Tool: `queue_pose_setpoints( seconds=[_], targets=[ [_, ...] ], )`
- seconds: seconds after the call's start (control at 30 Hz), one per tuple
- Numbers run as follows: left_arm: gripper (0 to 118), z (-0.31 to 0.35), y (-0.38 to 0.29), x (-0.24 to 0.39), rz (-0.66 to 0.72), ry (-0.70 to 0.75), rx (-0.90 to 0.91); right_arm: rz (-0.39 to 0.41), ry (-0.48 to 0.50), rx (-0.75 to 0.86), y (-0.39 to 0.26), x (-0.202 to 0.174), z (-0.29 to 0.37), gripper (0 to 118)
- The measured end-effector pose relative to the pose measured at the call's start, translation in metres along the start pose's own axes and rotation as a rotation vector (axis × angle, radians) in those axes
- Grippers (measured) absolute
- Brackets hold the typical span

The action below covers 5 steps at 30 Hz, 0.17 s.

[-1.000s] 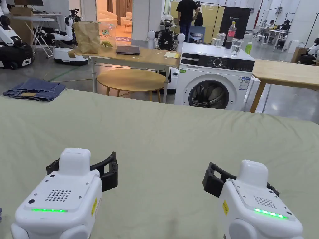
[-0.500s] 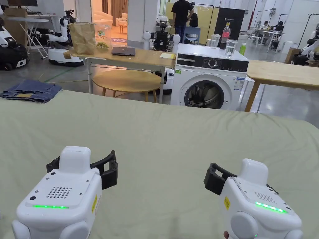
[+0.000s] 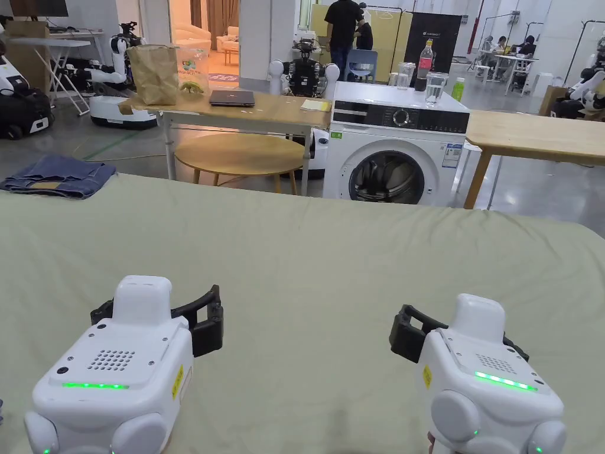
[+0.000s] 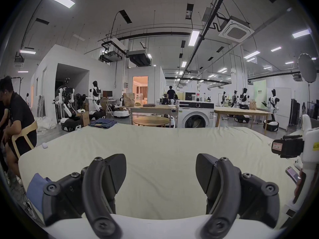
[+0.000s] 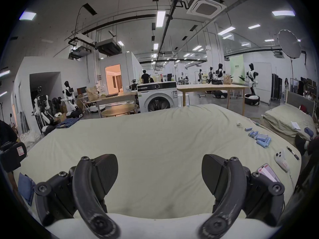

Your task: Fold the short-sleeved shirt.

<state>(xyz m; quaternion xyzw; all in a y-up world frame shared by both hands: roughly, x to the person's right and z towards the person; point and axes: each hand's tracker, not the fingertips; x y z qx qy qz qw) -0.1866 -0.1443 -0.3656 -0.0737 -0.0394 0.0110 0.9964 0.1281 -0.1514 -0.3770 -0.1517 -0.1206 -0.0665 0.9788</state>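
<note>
Pale green sheet (image 3: 307, 260) lies bare under both your claws, so judge this as the very start: nothing is gripped and no fold is begun. Your left claw (image 4: 161, 175) hangs just above the bed with its jaws spread wide and only sheet between them, and your right claw (image 5: 159, 172) beside it is spread the same way, also empty. At your near left a blue cloth (image 4: 35, 189) sits at the bed's edge; it could be the short-sleeved shirt, but too little of it shows to tell. Off to your right lie a phone (image 5: 267, 172), a white controller (image 5: 281, 160) and a scatter of small blue cylinders (image 5: 259, 137), well apart from your working area. At the far left corner rests a folded denim garment (image 3: 59, 176), which looks like jeans rather than a shirt. Beyond the bed stands a washing machine (image 3: 396, 148) between wooden tables. Your next move calls for finding the shirt, probably that near-left cloth, bringing it to the middle of the bed and spreading it flat before any fold.
</note>
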Motion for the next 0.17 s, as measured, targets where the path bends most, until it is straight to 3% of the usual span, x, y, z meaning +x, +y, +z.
queue_pose_setpoints(
  seconds=[0.17],
  targets=[
    [84, -0.0020, -0.0058, 0.0002, 0.002, -0.016, -0.023, 0.046, 0.052, 0.004, -0.0043, -0.0012, 0.0071, 101]
  ],
)
